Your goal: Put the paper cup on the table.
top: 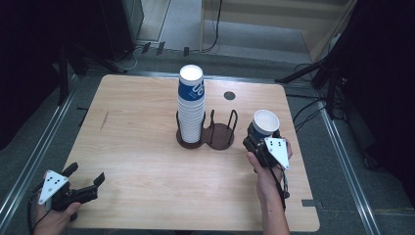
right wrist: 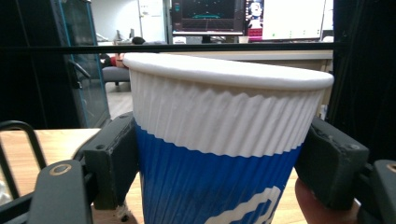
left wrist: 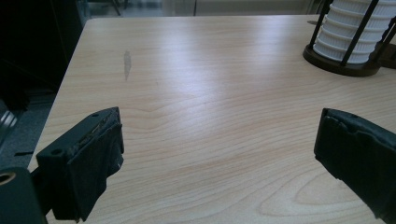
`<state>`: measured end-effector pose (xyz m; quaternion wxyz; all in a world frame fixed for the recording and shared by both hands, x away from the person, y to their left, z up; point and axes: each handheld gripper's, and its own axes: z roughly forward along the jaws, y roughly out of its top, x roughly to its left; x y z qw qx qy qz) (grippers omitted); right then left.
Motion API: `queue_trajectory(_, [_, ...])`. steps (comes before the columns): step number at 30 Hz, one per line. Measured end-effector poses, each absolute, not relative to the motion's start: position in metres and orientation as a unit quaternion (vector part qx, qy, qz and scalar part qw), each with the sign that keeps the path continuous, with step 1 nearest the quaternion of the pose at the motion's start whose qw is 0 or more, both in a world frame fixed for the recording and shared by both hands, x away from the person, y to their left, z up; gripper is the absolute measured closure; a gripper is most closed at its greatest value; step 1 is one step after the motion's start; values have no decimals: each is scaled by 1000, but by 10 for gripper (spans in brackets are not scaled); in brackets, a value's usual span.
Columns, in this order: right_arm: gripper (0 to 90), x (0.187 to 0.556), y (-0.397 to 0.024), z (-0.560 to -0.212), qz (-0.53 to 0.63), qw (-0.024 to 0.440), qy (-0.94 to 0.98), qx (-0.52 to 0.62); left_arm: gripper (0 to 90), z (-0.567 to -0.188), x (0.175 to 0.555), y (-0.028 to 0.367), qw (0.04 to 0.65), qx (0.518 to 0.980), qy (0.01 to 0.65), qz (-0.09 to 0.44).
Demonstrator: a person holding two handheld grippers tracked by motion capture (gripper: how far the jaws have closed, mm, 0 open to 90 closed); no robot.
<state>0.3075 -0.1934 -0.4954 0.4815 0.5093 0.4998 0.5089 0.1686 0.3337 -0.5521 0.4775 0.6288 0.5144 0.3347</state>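
High view | right gripper [top: 261,138] clamps cup [top: 265,123] | left gripper [top: 85,178] spread

High view looks down on table [top: 147,147]; tool views sit low, near it.

Left tongs [top: 87,177] agape, right tongs [top: 261,137] clamped

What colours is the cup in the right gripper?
Blue body, white ribbed upper band: the cup, clearest in the right gripper view.
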Motion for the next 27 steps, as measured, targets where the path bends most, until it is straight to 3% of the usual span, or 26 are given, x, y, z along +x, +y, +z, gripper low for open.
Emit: queue_trajectory(27, [220,341,-209,-526,474,493,514,517,23,-552,168,335,482,629,515,327])
